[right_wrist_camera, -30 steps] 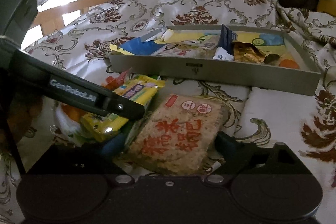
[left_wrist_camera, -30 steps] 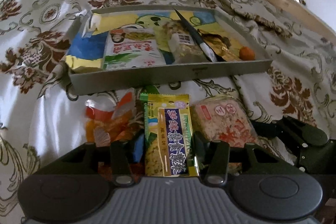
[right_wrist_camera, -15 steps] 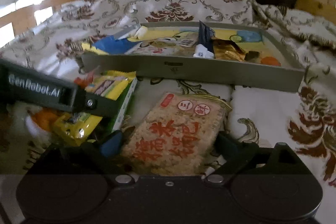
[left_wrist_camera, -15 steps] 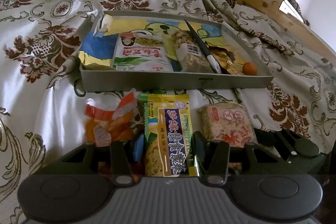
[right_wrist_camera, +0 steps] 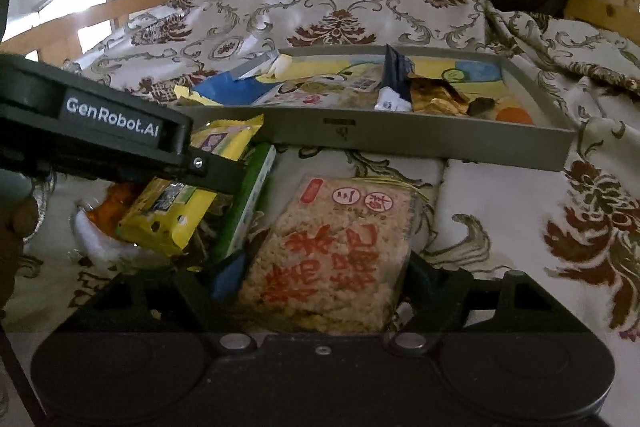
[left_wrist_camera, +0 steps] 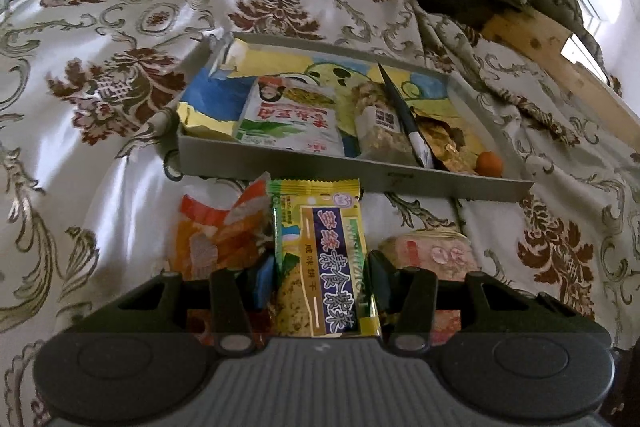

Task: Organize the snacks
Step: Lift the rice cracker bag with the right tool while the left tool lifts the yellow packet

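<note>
The floral bedspread [left_wrist_camera: 120, 39] fills both views, and the grey tray [left_wrist_camera: 360, 179] sits across mid-frame, tilted down to the right in my left view more than before. My left gripper [left_wrist_camera: 320, 279] is clamped on the yellow biscuit packet [left_wrist_camera: 324, 259], low centre, unchanged. My right gripper [right_wrist_camera: 324, 267] straddles the rice cracker pack [right_wrist_camera: 332, 255], bottom centre; its jaws have just been closing, and the pads now sit against the pack's sides. An orange crab-stick bag [left_wrist_camera: 216, 231] lies left of the packet.
</note>
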Available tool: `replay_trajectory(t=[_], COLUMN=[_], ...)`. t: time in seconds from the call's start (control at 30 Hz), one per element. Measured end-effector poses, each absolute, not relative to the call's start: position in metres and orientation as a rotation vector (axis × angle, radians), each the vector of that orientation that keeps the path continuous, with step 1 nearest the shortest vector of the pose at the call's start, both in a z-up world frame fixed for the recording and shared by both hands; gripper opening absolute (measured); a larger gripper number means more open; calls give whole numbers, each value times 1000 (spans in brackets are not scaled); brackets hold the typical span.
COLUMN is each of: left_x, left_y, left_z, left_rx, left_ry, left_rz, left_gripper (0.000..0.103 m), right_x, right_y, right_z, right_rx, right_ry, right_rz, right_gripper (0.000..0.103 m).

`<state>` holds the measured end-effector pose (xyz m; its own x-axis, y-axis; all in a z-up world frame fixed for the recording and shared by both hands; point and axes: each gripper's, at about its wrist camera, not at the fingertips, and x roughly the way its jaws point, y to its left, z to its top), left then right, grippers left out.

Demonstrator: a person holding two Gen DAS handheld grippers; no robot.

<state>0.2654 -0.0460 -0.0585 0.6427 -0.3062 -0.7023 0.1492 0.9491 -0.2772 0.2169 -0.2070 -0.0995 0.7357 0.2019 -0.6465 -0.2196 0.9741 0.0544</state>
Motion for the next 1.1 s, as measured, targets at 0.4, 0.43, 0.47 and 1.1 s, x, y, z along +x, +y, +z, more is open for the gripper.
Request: replay_trajectory(t=[0.4, 0.43, 0.47, 1.1], left_x=[252, 253, 255, 374], left_y=[-68, -71, -73, -89], left_z=[-3, 2, 8, 30], left_rx=[-204, -204, -204, -227], left_ry=[748, 739, 728, 574], left_rz=[-248, -249, -249, -175], left_gripper=[53, 53, 53, 53], right_x=[194, 193, 192, 306], right_y=[-244, -246, -248, -293], right_z=[-53, -49, -45, -10], right_rx=[69, 76, 79, 188], right_ry=[569, 554, 538, 301], right_rz=[194, 190, 185, 76], right_gripper=[81, 80, 80, 81])
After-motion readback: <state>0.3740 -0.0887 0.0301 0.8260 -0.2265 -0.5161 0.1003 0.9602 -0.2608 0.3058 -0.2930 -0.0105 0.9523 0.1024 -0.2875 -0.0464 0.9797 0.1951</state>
